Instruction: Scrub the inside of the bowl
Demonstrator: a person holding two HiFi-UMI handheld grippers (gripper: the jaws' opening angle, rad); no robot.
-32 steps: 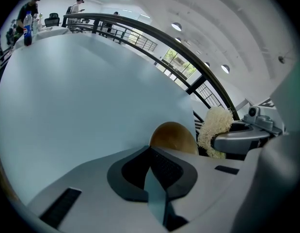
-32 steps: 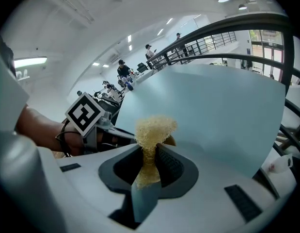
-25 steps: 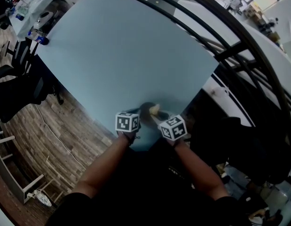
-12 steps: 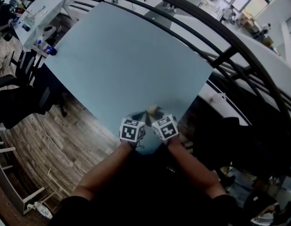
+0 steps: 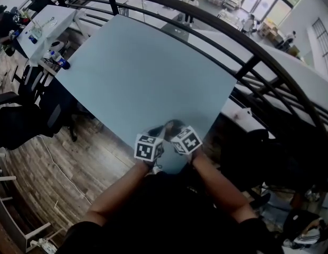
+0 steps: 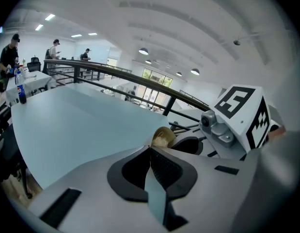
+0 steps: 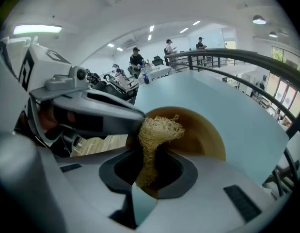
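Right gripper (image 7: 149, 154) clamps a pale fibrous scrubber (image 7: 157, 130), tuft just ahead inside the round brown bowl (image 7: 203, 135). Left gripper (image 6: 150, 152), pinched shut on its rim, should brace against firm circling.

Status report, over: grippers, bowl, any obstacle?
Left gripper shut on bowl rim. Right gripper shut on scrubber, scrubber in bowl. Nothing in the way.

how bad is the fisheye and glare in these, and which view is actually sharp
Right gripper view: sharpest, scrubber fibres crisp in the right tongs, bowl evenly lit. Left gripper view: ceiling lamps glare, corners vignette black, left tongs loom large and soft. Head view: strong fisheye bows the railing; bowl small and dim behind the marker cubes.
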